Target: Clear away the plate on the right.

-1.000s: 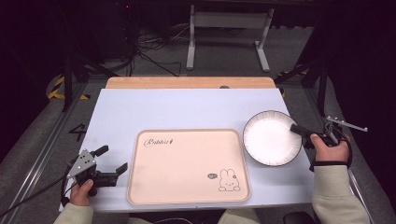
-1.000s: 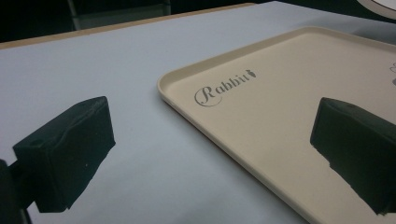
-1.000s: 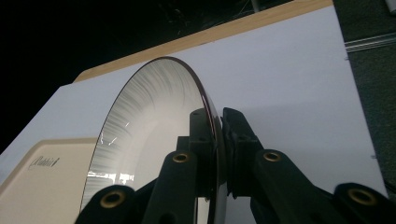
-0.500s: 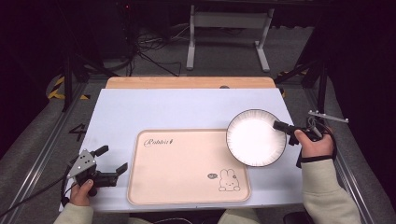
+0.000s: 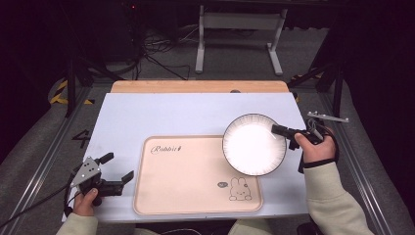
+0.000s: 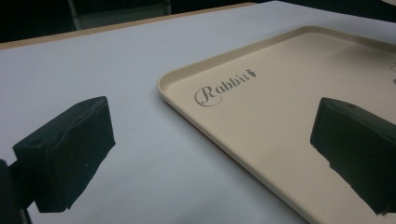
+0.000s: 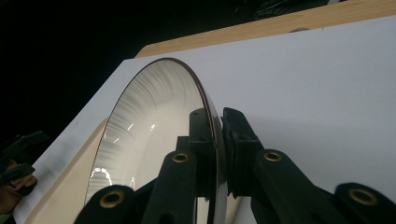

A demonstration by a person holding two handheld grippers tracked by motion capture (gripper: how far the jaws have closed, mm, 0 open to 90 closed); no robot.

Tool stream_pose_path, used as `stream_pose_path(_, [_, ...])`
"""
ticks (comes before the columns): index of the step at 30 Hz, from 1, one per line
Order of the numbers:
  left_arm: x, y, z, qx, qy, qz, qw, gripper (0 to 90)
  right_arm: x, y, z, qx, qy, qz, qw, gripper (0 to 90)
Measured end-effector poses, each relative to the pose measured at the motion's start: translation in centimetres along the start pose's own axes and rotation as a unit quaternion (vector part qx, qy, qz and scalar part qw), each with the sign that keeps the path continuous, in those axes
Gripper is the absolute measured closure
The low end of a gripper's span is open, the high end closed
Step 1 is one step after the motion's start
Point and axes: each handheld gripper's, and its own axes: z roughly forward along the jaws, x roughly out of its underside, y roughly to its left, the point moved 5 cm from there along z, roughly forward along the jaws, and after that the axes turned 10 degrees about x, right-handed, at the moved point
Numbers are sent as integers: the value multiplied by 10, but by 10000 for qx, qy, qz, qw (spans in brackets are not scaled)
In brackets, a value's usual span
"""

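Right gripper [image 5: 278, 129] clamped on plate [image 5: 254, 144] rim — plate moved left, now partly over tray [image 5: 186, 181]; left gripper [image 5: 116, 168] open, empty.

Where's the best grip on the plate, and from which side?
On the rim, from the right edge, as the right gripper does now: one jaw inside the plate, one beneath, pinching the thin raised lip. The plate is round and shallow, so only the rim gives the jaws purchase. The tray lies to its left, so the right side is probably the freest approach.
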Motion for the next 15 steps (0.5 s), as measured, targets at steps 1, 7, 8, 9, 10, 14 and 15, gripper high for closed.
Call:
stream_pose_path(1, [0, 0, 0, 1, 0, 0, 10000, 3, 0, 7, 5, -65, 27, -35, 10000, 834])
stream_pose_path(7, [0, 0, 0, 7, 1, 4, 10000, 3, -1, 21, 13, -221, 109, -131, 9996, 834])
stream_pose_path(8, [0, 0, 0, 5, -6, 1, 10000, 3, -1, 23, 15, -249, 120, -145, 9995, 833])
stream_pose_path(9, [0, 0, 0, 8, -3, 1, 10000, 2, -1, 26, 17, -285, 134, -157, 9994, 833])
stream_pose_path(10, [0, 0, 0, 3, -3, -9, 10000, 3, -1, 28, 18, -314, 144, -164, 9993, 833])
stream_pose_path(14, [0, 0, 0, 5, -6, 0, 10000, 2, -1, 36, 24, -404, 186, -165, 9989, 833])
stream_pose_path(15, [0, 0, 0, 7, -5, 1, 10000, 3, -1, 38, 25, -424, 192, -188, 9987, 833])
